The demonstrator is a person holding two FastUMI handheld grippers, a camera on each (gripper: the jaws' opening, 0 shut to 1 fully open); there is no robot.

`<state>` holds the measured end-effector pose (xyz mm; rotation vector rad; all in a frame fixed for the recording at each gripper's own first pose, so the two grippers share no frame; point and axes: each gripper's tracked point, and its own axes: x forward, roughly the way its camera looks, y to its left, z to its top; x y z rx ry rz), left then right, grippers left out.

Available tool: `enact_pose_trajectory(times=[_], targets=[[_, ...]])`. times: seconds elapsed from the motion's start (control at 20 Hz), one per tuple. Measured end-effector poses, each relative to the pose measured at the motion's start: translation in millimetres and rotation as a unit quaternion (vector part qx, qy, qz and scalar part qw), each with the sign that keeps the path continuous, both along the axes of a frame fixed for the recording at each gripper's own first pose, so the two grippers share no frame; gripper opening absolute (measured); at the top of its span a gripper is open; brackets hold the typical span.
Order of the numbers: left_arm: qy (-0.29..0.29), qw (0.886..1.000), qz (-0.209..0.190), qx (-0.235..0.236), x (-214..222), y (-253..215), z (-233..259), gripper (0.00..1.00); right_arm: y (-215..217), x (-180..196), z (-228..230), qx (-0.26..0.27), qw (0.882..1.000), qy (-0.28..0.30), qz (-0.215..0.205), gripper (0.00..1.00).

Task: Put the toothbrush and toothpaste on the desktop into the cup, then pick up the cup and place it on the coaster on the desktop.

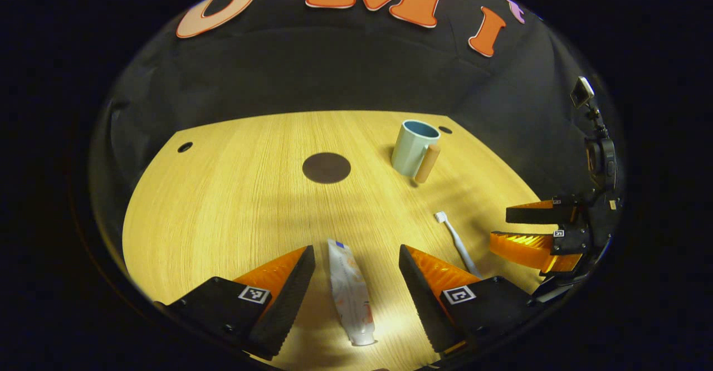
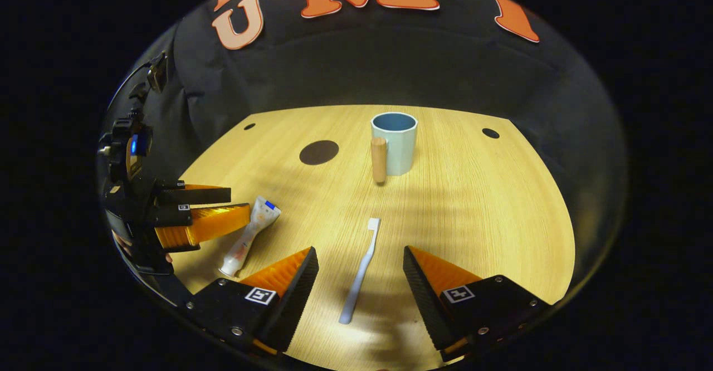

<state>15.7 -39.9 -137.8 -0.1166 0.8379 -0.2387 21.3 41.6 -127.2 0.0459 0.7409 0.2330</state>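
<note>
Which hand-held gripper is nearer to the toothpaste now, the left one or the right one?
Left. The left hand-held gripper is open with the toothpaste lying between its fingers. The right hand-held gripper stands beside it, open around the toothbrush instead.

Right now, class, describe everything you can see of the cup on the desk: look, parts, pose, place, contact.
The cup is a pale blue mug, smooth and matte, with a straight wall and a round open mouth whose inside looks darker blue and empty. A light brown, wood-looking cylindrical handle stands upright against its side. It stands upright on the wooden desktop, to the right of the dark round coaster and apart from it. The toothbrush lies nearer the camera. Nothing but the desk touches the cup.
</note>
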Motion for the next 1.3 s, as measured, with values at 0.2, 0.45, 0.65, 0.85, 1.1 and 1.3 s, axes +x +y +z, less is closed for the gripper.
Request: enact_pose_trajectory(times=[0.2, 0.45, 0.65, 0.85, 1.1, 1.3], targets=[[0.063, 0.998, -0.02, -0.007, -8, -7, -35, 0.96, -2, 0, 7, -0.001, 0.999, 0.033, -0.003, 0.89], [0.119, 0.993, -0.012, -0.004, -17, 1, -57, 0.96, 2, -2, 2, 0.007, 0.997, 0.077, -0.009, 0.89], [0.149, 0.989, -0.012, -0.008, -24, 3, -68, 0.97, 0, -1, 1, 0.004, 0.993, 0.114, -0.015, 0.85], [0.159, 0.987, -0.027, 0.006, -25, 1, -68, 0.92, 4, -3, -10, 0.0, 0.989, 0.146, -0.021, 0.72], [0.165, 0.985, -0.04, 0.025, -26, 2, -67, 0.96, 9, -9, -24, -0.044, 0.983, 0.177, -0.005, 0.57], [0.17, 0.985, -0.025, 0.034, -26, 6, -70, 0.74, 6, -8, -36, -0.071, 0.977, 0.199, -0.01, 0.41]])
